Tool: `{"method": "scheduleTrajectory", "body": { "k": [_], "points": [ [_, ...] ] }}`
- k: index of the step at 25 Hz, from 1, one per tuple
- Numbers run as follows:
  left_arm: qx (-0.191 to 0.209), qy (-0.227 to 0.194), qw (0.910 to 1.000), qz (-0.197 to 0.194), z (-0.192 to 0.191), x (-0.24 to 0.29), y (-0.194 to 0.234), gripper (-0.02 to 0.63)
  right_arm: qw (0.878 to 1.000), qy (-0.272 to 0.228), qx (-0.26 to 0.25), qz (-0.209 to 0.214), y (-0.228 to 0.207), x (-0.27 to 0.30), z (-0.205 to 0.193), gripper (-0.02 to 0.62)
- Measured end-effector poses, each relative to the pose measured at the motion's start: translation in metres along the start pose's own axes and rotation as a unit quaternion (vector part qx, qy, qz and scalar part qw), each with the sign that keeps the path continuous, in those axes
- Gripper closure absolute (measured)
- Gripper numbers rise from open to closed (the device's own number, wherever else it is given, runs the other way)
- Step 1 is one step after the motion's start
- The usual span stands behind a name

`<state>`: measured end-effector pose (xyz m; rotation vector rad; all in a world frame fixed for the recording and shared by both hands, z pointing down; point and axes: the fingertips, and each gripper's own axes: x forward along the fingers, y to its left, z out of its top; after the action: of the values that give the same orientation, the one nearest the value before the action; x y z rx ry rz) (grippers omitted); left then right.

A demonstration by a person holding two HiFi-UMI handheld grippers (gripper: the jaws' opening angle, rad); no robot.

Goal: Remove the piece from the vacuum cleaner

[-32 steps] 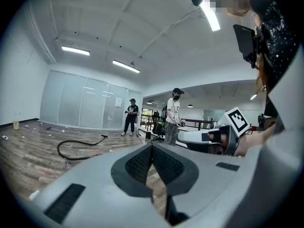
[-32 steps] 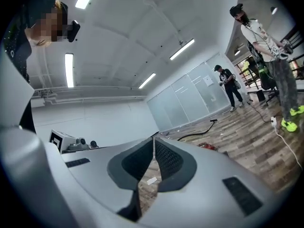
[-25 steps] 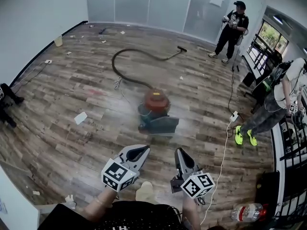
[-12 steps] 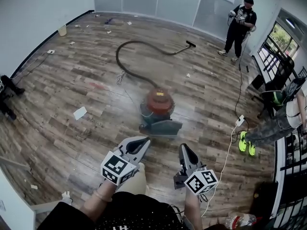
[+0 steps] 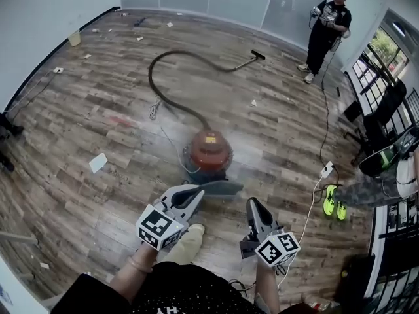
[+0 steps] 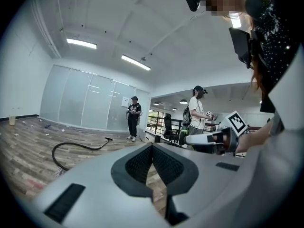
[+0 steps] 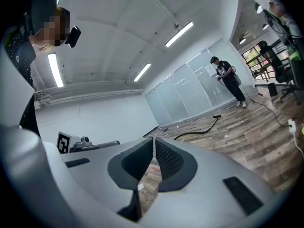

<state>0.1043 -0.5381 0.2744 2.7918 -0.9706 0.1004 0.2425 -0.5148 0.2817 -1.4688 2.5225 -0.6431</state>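
Note:
A red-topped canister vacuum cleaner [image 5: 207, 156] stands on the wooden floor at the middle of the head view, on a grey base. Its black hose [image 5: 157, 90] loops away to a nozzle [image 5: 258, 55] at the far side; the hose [image 6: 71, 150] also shows in the left gripper view. My left gripper [image 5: 194, 193] hovers just in front of the vacuum's base, shut and empty. My right gripper [image 5: 253, 207] hangs to the right of it, also shut with nothing held. Both gripper views look out across the room, with the jaws pressed together.
A person in black [image 5: 324, 28] stands at the far right by the glass wall. Another person with neon shoes [image 5: 334, 200] is at the right edge, beside a white power strip [image 5: 325, 169] and cable. Paper scraps [image 5: 98, 163] lie about the floor. Office chairs [image 5: 376, 120] stand at right.
The head view has closed in on the vacuum, which now sits nearer both grippers. The grippers hold the same pose, still shut.

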Motion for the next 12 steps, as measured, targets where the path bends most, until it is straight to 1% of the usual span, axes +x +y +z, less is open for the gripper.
{"method": "scheduleTrajectory", "body": {
  "k": [3, 8, 12],
  "points": [
    [-0.008, 0.001, 0.9999, -0.012, 0.002, 0.032, 0.027, 0.598, 1.0, -0.012, 0.027, 0.001, -0.028, 0.029, 0.016, 0.584],
    [-0.008, 0.001, 0.9995, -0.031, 0.003, 0.076, 0.058, 0.598, 1.0, -0.009, 0.021, 0.001, -0.066, 0.06, 0.026, 0.584],
    [-0.014, 0.009, 0.9992, -0.037, -0.017, 0.096, 0.078, 0.598, 0.999, -0.008, 0.029, -0.01, -0.103, 0.074, 0.02, 0.584]
  ]
}}
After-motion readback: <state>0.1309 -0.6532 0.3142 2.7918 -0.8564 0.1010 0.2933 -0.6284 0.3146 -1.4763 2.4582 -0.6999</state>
